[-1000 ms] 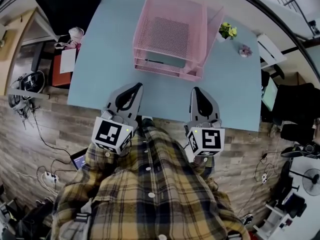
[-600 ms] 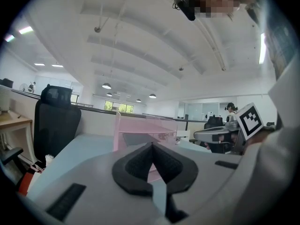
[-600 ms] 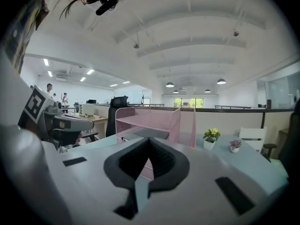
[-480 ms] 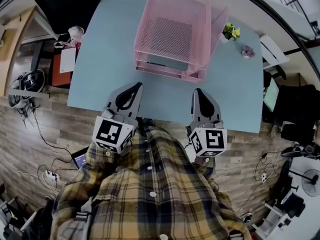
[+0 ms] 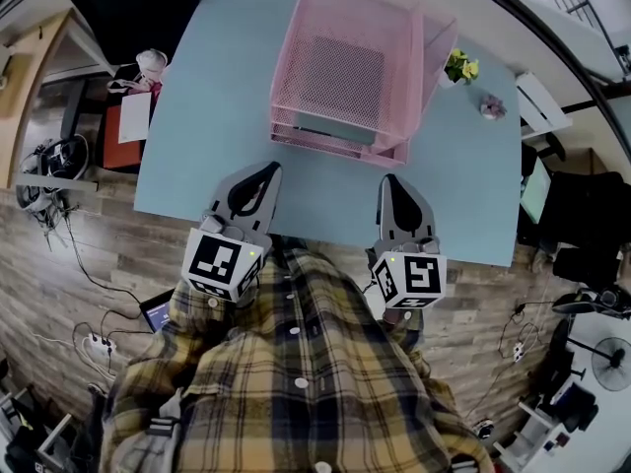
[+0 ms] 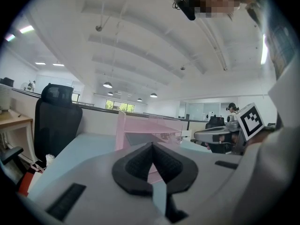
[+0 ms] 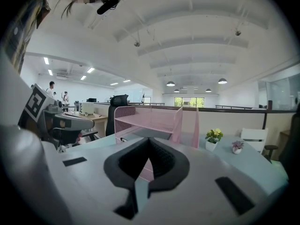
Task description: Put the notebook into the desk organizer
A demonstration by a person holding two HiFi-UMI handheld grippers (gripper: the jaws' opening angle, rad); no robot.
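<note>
The left gripper (image 5: 266,172) has its jaws squeezed together, and nothing is between them. The right gripper (image 5: 389,179) is the same: jaws together, holding nothing. There are two grippers. They sit side by side over the near edge of the light blue table (image 5: 207,116). Both point forward at the pink desk organizer (image 5: 412,82) and tip down a little. The left one leans a bit toward the right one. Their marker cubes are close to the person's plaid shirt (image 5: 296,382).

There is one desk organizer. It is made of pink mesh and stands on the table, ahead of both grippers and apart from them. A flat grey-green thing that looks like the notebook (image 5: 330,128) lies in its lower tray, under the top tray. I see just one. No gripper touches it.

Past the organizer, on the right, stand two little flower pots: one with yellow flowers (image 5: 458,65) and one with pale purple flowers (image 5: 491,106). One black office chair (image 5: 128,8) stands at the table's far left corner.
</note>
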